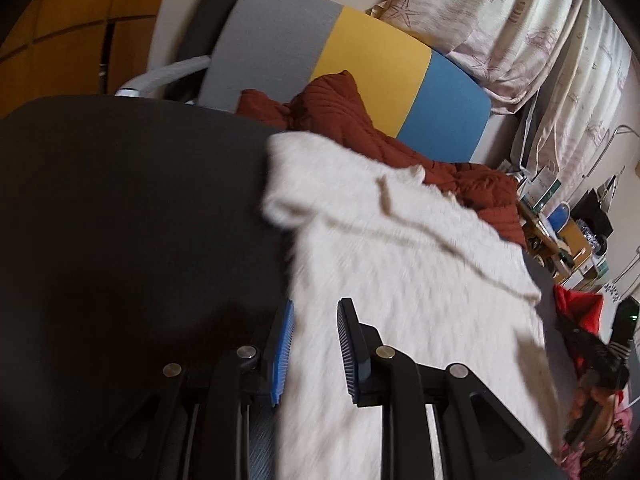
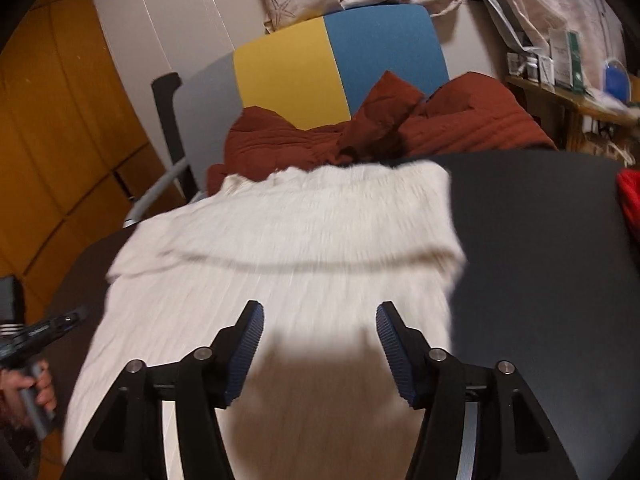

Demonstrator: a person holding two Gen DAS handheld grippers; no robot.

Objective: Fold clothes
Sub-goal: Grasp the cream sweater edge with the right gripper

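Observation:
A white fuzzy sweater [image 1: 400, 248] [image 2: 280, 240] lies spread on the black table [image 1: 132, 208] [image 2: 540, 240], with its far part folded over towards me. My left gripper [image 1: 314, 346] hovers at the sweater's left edge. Its blue pads stand a narrow gap apart, flat cloth shows through the gap, and nothing is pinched. My right gripper [image 2: 320, 350] is open wide above the near part of the sweater and casts a shadow on it. The left gripper [image 2: 48, 330] also shows in the right wrist view, in a hand [image 2: 36, 390] beside the cloth.
A rust-brown quilt [image 1: 340, 108] [image 2: 460, 128] is heaped behind the table against a grey, yellow and blue chair back [image 1: 372, 64] [image 2: 296, 76]. A red item [image 2: 630, 196] sits at the table's right edge. A cluttered shelf [image 2: 568, 92] and curtains [image 1: 520, 20] stand to the right.

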